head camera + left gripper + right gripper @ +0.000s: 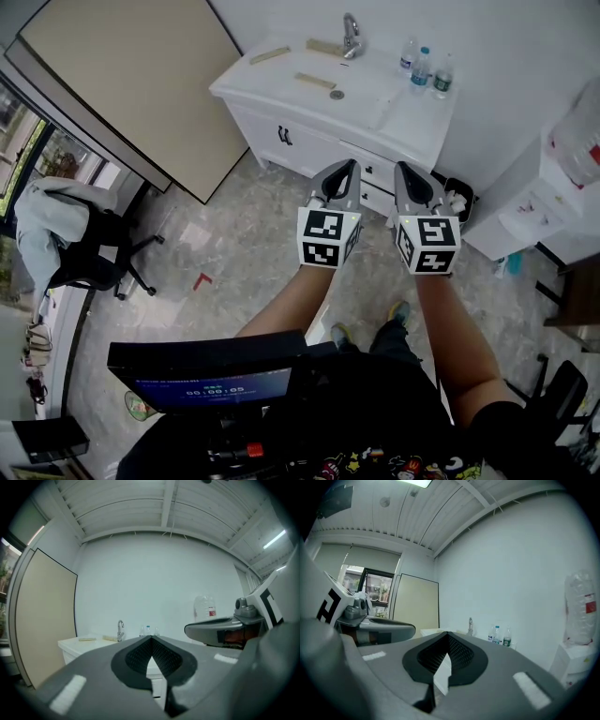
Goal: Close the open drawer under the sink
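Gloss and matt surfaces
The sink top [398, 120] is seen as glossy white; the tap [351, 36] as bright metal; the bottles [424, 67] as clear plastic; the floor [234, 272] as polished stone; the fingers [93, 686] as matt grey plastic.

This is looking like an office back room doubling as a washroom: a white sink cabinet [309, 141] with a faucet [351, 36] is sitting against bare white walls [497, 28], a water dispenser [539, 202] is standing nearby, and a jacket [42, 220] is hanging over a swivel chair [98, 262] by the window [19, 131].
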Demonstrator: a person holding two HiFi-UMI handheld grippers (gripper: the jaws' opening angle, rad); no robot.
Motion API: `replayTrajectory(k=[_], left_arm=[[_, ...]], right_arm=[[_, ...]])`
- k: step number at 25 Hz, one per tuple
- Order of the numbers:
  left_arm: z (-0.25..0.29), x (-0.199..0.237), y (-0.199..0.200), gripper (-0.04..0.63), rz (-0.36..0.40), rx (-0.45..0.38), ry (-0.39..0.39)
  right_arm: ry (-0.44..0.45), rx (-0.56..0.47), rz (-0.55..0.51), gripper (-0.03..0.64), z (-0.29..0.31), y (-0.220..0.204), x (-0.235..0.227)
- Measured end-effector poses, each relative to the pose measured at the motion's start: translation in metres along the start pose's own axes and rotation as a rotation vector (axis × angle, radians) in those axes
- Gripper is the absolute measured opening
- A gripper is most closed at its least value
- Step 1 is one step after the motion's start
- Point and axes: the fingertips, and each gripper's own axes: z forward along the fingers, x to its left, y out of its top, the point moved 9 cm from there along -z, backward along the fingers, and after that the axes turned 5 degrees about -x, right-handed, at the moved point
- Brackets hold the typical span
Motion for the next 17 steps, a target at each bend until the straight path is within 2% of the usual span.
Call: replayTrajectory(k=[8,17], left_arm=[[-0.008,-0.009,0.007,0.000,0.020,-0.022,0.015],[-0.021,-0.004,0.008,0.000,0.008,-0.035,0.017]], right_arm=[[0.022,-0.022,-0.003,0.020,-0.009,0.013,0.003],[0.019,-0.024,-0.012,0.020,-0.019,0.012,0.013]])
